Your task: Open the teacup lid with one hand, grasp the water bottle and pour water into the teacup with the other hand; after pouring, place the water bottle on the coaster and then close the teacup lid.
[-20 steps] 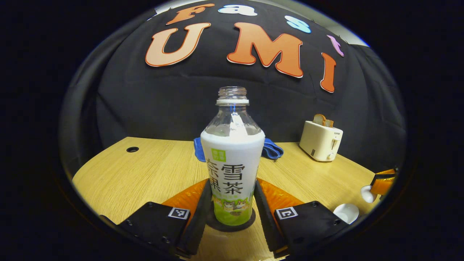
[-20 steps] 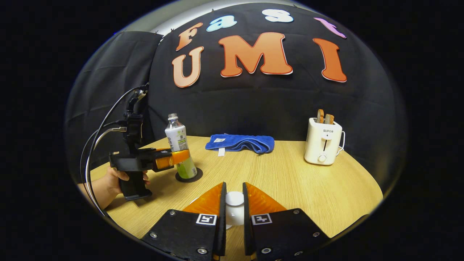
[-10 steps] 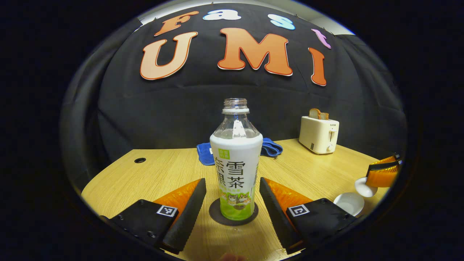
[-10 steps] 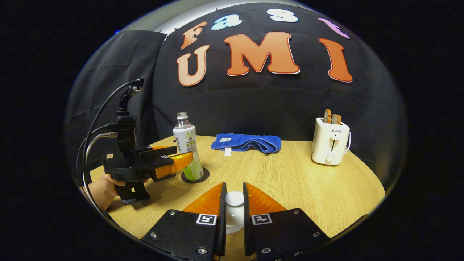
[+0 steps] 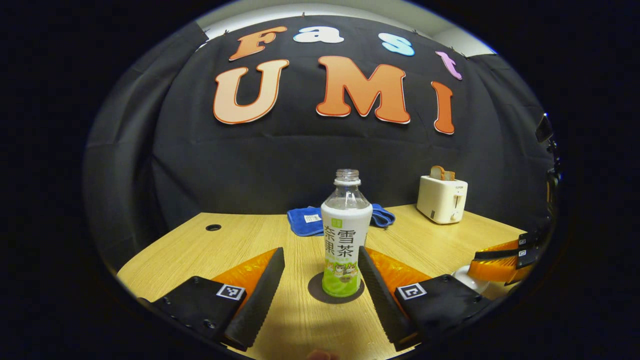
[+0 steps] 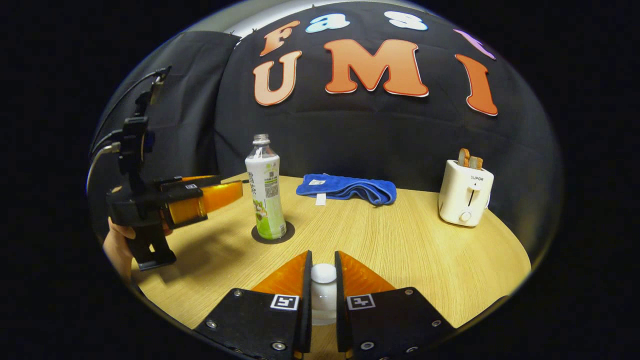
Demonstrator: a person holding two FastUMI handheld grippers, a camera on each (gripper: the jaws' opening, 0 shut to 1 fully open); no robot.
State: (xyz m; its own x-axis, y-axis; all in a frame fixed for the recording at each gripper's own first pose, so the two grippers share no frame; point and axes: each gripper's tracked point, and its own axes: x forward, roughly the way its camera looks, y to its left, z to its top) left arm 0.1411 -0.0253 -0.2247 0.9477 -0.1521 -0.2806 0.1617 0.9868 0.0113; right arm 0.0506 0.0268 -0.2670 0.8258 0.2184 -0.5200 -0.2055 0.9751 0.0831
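Note:
A clear bottle (image 5: 346, 235) with a white and green label and no cap stands upright on a dark round coaster (image 5: 320, 294). My left gripper (image 5: 320, 252) is open just short of it, one finger on each side, neither touching. In the right gripper view that gripper (image 6: 235, 187) hangs left of the bottle (image 6: 265, 187) and its coaster (image 6: 260, 236), held by a hand (image 6: 117, 245). My right gripper (image 6: 322, 257) is shut on the knob of the white teacup lid (image 6: 323, 274). In the left gripper view it (image 5: 487, 260) hovers low over the white teacup (image 5: 465, 279), which is mostly hidden.
A folded blue towel (image 6: 347, 187) lies at the back of the wooden table (image 6: 400, 250). A cream toaster (image 6: 465, 192) with bread in its slots stands at the back right. A small cable hole (image 5: 213, 227) sits in the table's far left.
My left gripper opened, let go of the bottle on the coaster and drew back. My right gripper, still holding the lid, came down closer over the teacup.

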